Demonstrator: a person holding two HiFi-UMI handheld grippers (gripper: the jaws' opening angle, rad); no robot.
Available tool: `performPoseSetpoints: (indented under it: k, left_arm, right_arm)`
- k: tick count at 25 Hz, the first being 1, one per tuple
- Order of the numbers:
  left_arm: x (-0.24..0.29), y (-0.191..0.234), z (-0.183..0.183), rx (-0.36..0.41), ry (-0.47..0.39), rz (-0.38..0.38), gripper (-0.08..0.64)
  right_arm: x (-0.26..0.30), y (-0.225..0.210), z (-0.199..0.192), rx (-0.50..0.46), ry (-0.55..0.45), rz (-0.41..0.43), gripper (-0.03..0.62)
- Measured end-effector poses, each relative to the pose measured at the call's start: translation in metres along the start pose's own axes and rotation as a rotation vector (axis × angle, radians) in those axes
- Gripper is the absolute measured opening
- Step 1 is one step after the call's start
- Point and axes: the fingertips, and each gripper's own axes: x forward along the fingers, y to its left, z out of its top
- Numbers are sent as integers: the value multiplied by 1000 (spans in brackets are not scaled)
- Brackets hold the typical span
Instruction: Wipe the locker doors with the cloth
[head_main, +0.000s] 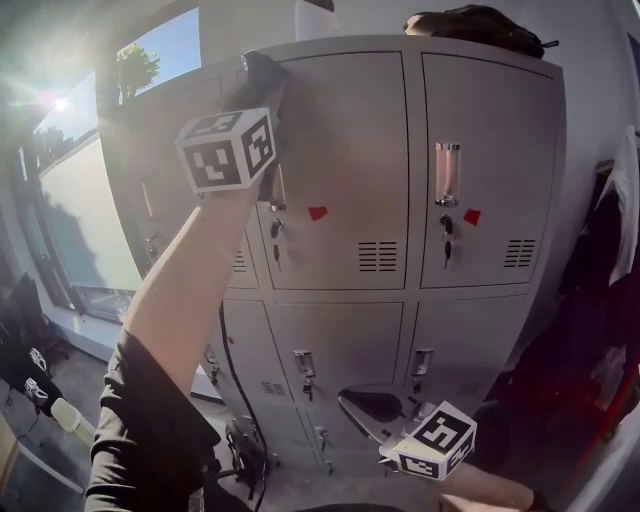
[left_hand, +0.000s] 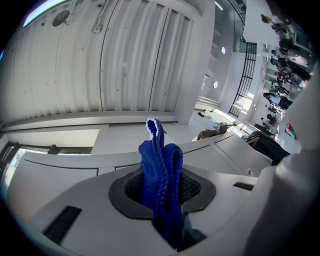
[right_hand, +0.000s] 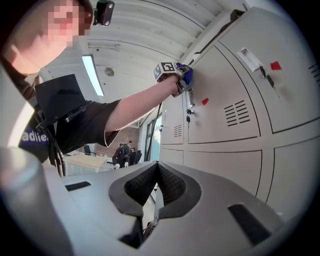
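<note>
The grey locker bank fills the head view. At the top left corner of its upper middle door the left gripper is clamped on the blue cloth, while the right gripper hangs low before the bank's bottom rows, jaws closed together on nothing. The cloth looks like a soft, light knit, bunched in a fold standing up between the jaws, so it will likely flop and drag, and it seems best pinched deep across that bunched middle, leaving a loose end to press on the door.

Grey locker bank, dark bag on its top.
</note>
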Motion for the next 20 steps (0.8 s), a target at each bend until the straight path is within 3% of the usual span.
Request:
performPoseSetpoints:
  k: [13,20]
  left_arm:
    - [3,-10,-5,45,46,-21,114]
    - [12,-42,-4,68,52,-74,114]
  right_arm:
    - [9,-25,107,27,-8,51,5]
    - [8,-20,126,22,-7,43,5]
